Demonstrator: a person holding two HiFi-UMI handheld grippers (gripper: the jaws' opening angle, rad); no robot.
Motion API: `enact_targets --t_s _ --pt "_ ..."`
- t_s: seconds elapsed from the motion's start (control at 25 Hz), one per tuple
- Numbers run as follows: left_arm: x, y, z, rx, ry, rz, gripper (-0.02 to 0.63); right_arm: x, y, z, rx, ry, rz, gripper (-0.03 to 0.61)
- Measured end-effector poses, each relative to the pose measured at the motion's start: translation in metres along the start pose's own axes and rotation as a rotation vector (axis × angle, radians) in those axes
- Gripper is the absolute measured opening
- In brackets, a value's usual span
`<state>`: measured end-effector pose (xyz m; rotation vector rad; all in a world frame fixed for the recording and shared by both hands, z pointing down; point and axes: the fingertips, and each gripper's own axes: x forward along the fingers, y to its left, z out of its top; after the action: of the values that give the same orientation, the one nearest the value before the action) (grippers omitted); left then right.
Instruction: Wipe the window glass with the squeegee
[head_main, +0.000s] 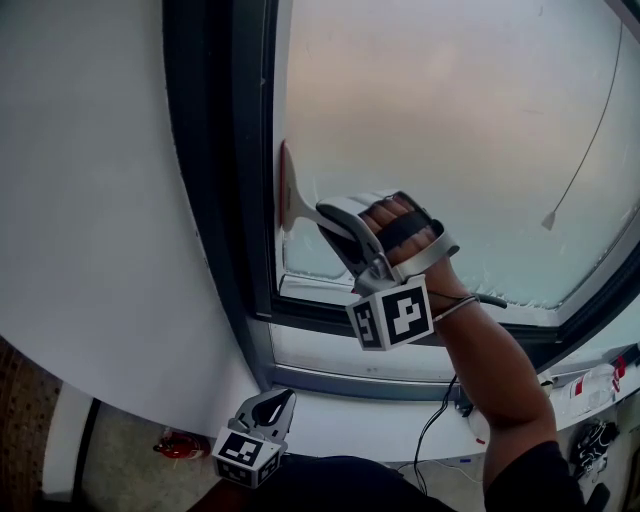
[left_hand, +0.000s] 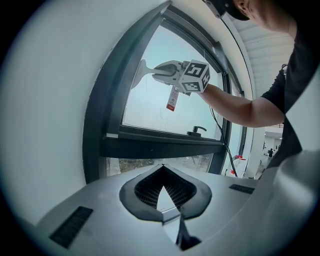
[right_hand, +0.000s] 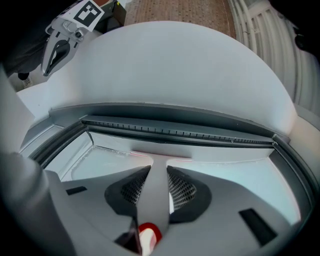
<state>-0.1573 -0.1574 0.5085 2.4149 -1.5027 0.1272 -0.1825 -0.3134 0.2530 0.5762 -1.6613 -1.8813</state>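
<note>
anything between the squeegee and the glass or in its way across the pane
Nothing visible between them: the squeegee, held in the right gripper, lies on the glass by the left frame. Only a thin cord hangs near the right side.

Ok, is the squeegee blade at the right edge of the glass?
No, the squeegee sits at the glass's left edge, beside the frame.

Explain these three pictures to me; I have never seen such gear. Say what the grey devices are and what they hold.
No robot here: a person holds a hand-held two-jaw gripper in each hand. One picture comes from a head camera looking down; the other two come from cameras riding on each gripper. The right gripper is shut on a squeegee, its blade against the window glass beside the window frame. The left gripper hangs low, shut and empty.
</note>
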Motion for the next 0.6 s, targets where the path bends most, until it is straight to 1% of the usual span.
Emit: enact_targets --t_s 0.12,0.6 --pt "0.002 0.002 0.003 -0.002 0.007 0.007 0.000 0.001 0.002 -0.001 0.000 -0.002 0.000 0.087" --pt "0.015 -0.007 0.007 0.015 0.016 -0.014 0.000 -0.014 -0.001 -0.016 -0.013 0.000 -0.031 0.087"
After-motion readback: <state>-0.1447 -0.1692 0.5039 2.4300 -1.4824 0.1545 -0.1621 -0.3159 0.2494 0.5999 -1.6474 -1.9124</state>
